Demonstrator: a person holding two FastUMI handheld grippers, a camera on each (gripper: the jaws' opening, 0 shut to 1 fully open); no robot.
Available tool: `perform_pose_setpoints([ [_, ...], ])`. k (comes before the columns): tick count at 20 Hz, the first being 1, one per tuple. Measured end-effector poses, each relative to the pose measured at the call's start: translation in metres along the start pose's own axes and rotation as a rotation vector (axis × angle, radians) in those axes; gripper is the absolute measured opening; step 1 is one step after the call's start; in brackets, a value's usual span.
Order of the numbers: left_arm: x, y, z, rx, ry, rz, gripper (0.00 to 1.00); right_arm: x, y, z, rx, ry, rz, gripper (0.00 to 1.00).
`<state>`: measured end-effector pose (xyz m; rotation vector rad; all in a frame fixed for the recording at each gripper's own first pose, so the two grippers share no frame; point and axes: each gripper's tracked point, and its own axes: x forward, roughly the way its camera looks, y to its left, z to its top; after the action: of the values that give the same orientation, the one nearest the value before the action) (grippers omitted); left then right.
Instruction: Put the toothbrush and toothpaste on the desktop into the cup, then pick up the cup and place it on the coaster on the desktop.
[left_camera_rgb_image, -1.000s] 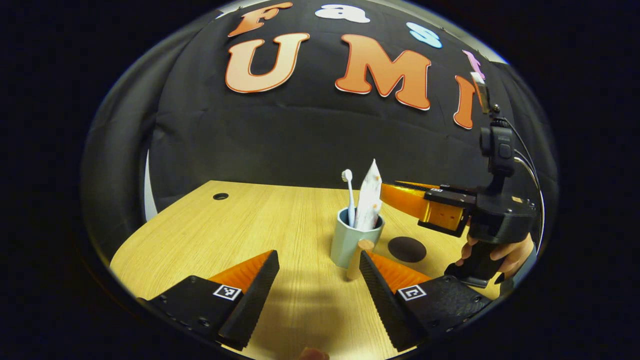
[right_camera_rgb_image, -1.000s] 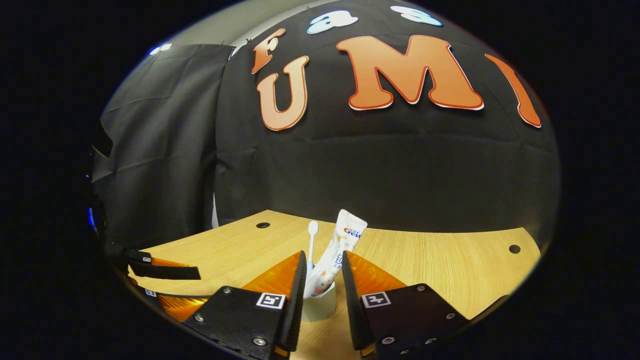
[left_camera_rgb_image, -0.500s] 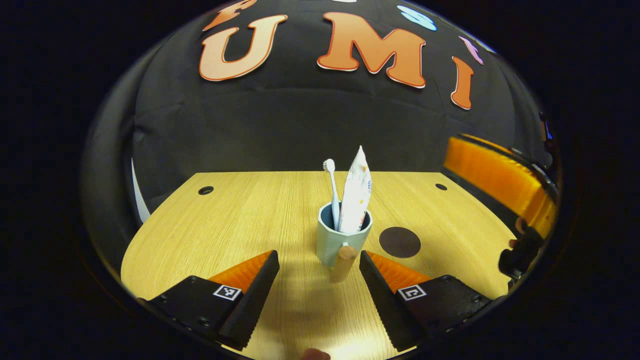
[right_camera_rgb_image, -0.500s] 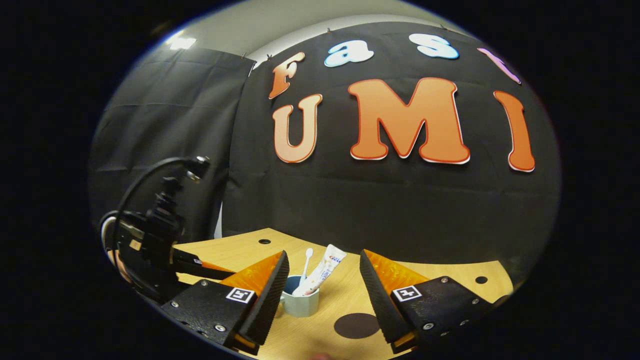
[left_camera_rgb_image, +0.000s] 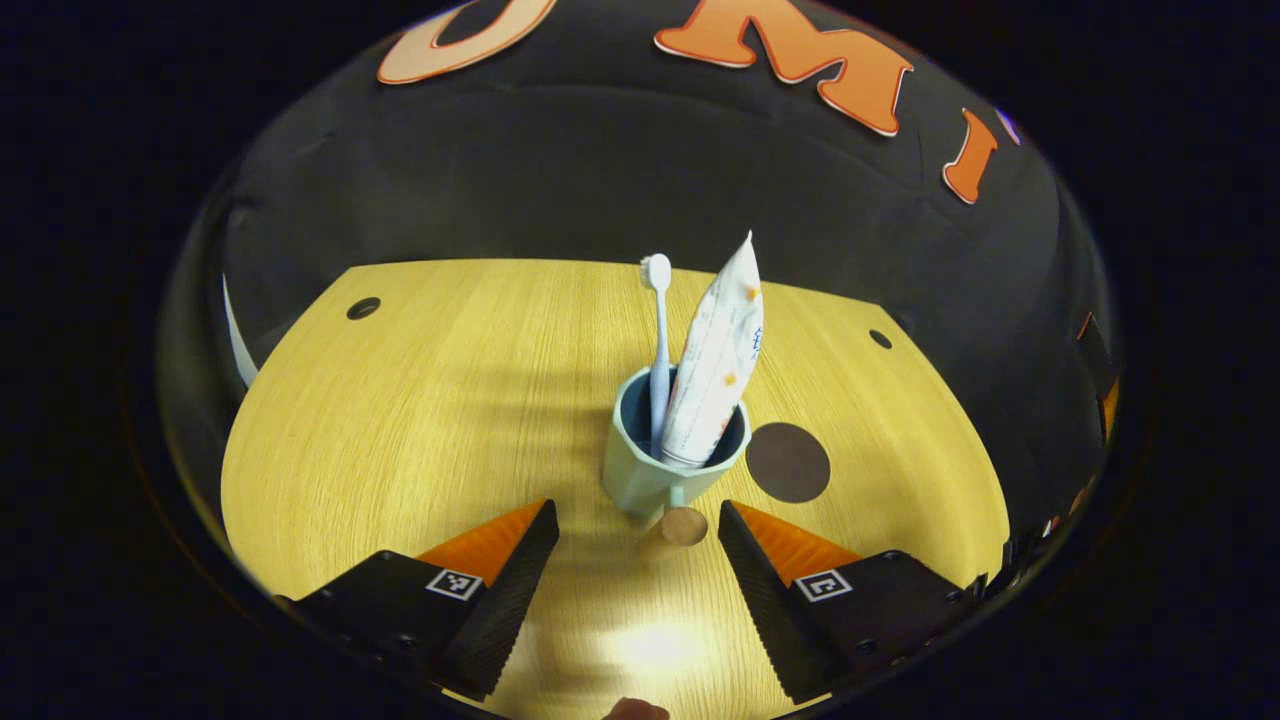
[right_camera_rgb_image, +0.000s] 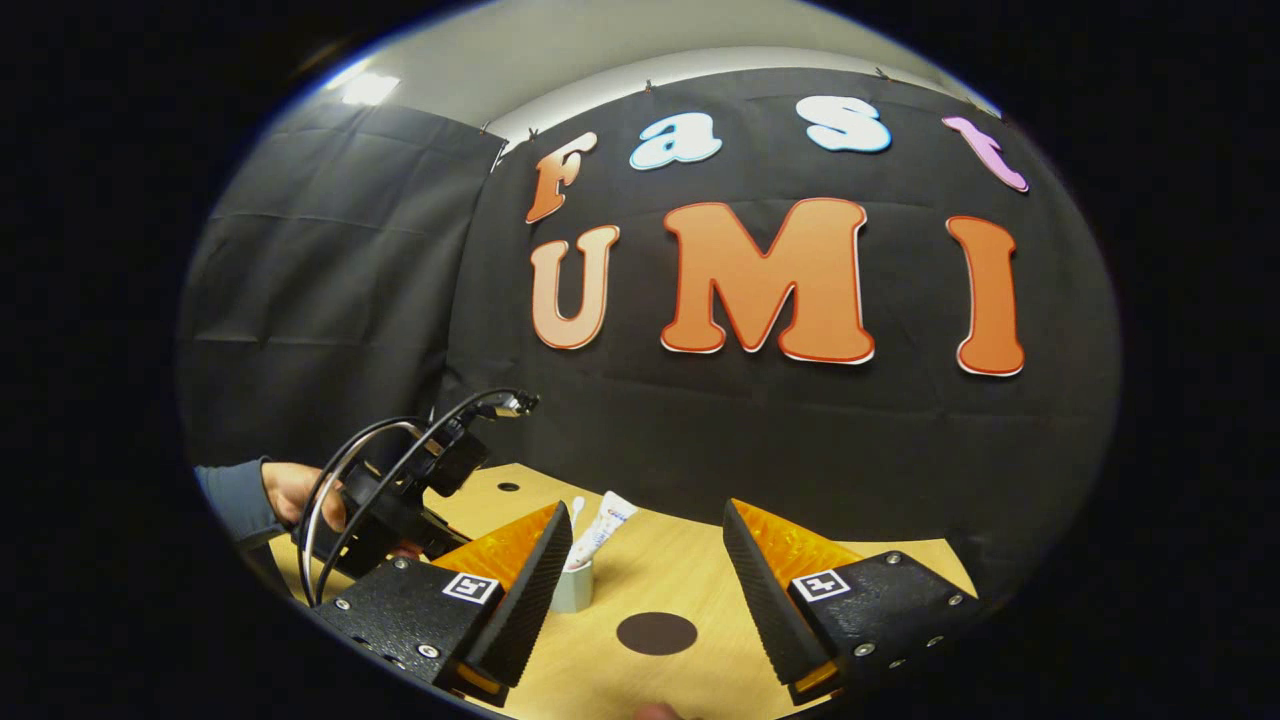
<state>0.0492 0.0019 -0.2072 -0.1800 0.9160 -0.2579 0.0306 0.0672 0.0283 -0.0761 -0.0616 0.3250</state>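
The pale blue-green faceted ceramic cup (left_camera_rgb_image: 668, 462) with the round wooden handle (left_camera_rgb_image: 683, 526) is seen upright on the light wood-grain surface (left_camera_rgb_image: 420, 400), just beside the dark round coaster (left_camera_rgb_image: 788, 462) and not yet on it. The white toothbrush (left_camera_rgb_image: 658, 330) and the white toothpaste tube (left_camera_rgb_image: 716, 365) are both stood inside the cup, so loading is judged complete. Compared with half a second ago, the left gripper (left_camera_rgb_image: 634, 535) has been brought closer over the cup, fingers spread wide with the handle between them, nothing gripped. The right gripper (right_camera_rgb_image: 642, 575) has been drawn farther back, fingers wide and empty. A handle grasp is judged next
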Motion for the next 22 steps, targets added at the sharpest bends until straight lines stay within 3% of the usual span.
perform_pose_setpoints([
  [10, 0.022, -0.008, -0.013, 0.094, 0.2, 0.06, 0.97, -0.037, -0.019, -0.009, 0.005, 0.006, -0.019, 0.91],
  [12, 0.024, -0.007, -0.02, 0.088, 0.231, 0.079, 0.84, -0.04, -0.018, -0.017, 0.021, 0.017, -0.013, 0.91],
  [13, 0.027, -0.009, -0.021, 0.08, 0.234, 0.075, 0.67, -0.04, -0.016, -0.022, 0.036, 0.025, -0.003, 0.91],
  [14, 0.028, -0.009, -0.025, 0.079, 0.247, 0.076, 0.65, -0.04, -0.014, -0.026, 0.047, 0.034, 0.003, 0.91],
  [17, 0.026, -0.009, -0.025, 0.064, 0.25, 0.096, 0.32, -0.04, -0.016, -0.035, 0.052, 0.053, -0.002, 0.92],
  [22, 0.02, -0.017, -0.029, 0.053, 0.213, 0.116, 0.27, -0.041, -0.015, -0.036, 0.076, 0.041, 0.003, 0.92],
])
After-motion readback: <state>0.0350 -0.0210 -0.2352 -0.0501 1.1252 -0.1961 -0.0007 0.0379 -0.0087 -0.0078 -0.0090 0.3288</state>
